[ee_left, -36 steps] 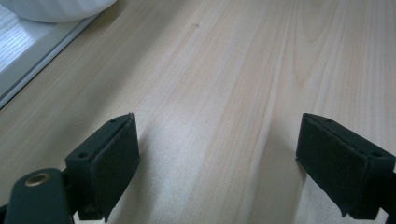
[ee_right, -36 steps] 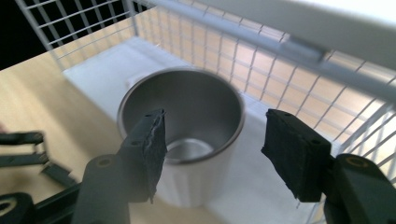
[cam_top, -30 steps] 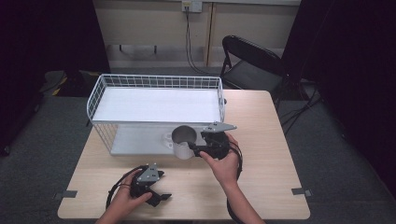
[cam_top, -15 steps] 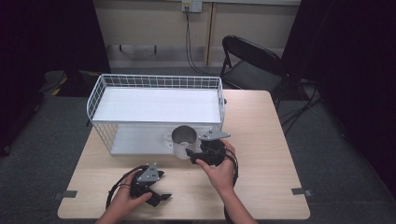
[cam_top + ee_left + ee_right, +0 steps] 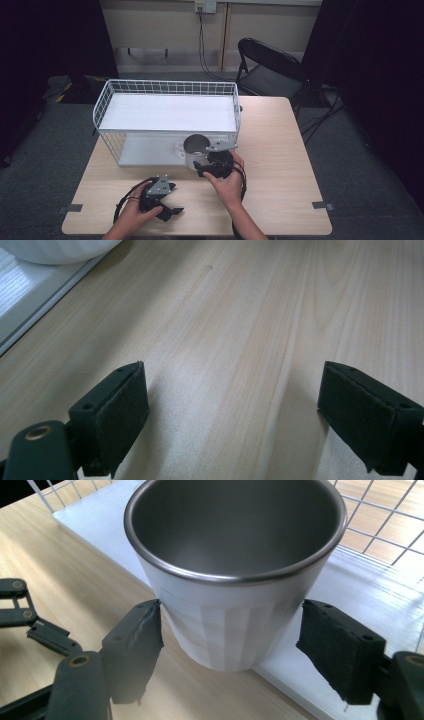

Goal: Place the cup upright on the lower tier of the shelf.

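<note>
In the high view, a metal cup (image 5: 196, 149) stands upright just left of the frame's centre, on the front edge of the white board under the wire basket (image 5: 167, 89), which fills the upper left part of the light wooden desk (image 5: 280, 145). The right claw (image 5: 206, 165) sits directly below the cup in the frame, held in the person's right hand (image 5: 227, 180), with its grey three-cornered plate just right of the cup's rim.

In the right gripper view the cup (image 5: 235, 570) takes the upper middle of the frame: a dull steel inside, a polished rim and a white faceted outer wall. The right claw (image 5: 230, 650) stands released around the cup's lower half. Its left pad touches or nearly touches the wall, while the right pad stands clear with a visible gap. The cup's base rests half on the white board (image 5: 360, 600) and half over the desk's wood (image 5: 65, 565). Basket wires cross the upper right corner.

The left claw (image 5: 167, 210) lies low in the lower left of the high view, held in the left hand (image 5: 135, 212), well apart from the cup. In the left gripper view the left claw (image 5: 232, 415) is spread wide, released, over bare desk (image 5: 240, 330), with the white board's edge (image 5: 30, 295) in the upper left corner.
</note>
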Action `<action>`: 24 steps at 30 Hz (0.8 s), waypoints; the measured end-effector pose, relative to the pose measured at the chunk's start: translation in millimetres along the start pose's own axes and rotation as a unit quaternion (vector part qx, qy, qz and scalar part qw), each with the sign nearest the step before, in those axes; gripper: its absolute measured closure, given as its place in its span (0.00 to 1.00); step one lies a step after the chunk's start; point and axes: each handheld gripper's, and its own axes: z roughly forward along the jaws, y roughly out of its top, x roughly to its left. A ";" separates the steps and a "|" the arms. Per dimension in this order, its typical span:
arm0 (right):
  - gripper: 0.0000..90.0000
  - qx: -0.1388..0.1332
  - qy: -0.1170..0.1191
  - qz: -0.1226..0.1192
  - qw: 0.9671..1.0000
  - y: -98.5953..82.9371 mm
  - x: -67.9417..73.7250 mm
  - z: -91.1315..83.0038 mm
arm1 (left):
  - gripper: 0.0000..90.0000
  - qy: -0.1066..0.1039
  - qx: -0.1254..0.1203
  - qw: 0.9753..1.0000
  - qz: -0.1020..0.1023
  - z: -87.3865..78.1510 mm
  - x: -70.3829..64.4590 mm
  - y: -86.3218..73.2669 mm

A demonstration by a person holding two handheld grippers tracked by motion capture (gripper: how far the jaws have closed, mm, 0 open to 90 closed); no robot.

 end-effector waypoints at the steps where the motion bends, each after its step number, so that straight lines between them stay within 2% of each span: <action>1: 0.28 -0.001 -0.003 0.000 1.000 0.0 0.5 1.3 | 0.13 0.000 0.000 1.000 0.000 0.0 0.0 0.0; 15: 0.37 -0.011 -0.026 0.007 1.000 -2.0 4.6 6.1 | 0.13 -0.002 0.004 1.000 0.005 0.1 0.5 0.2; 19: 0.46 -0.014 -0.037 0.010 0.999 -1.1 5.0 8.6 | 0.12 -0.002 0.004 1.000 0.006 0.1 0.5 0.3; 24: 0.46 -0.019 -0.040 0.013 0.999 -0.4 5.9 11.3 | 0.12 -0.002 0.004 1.000 0.006 0.0 0.5 0.3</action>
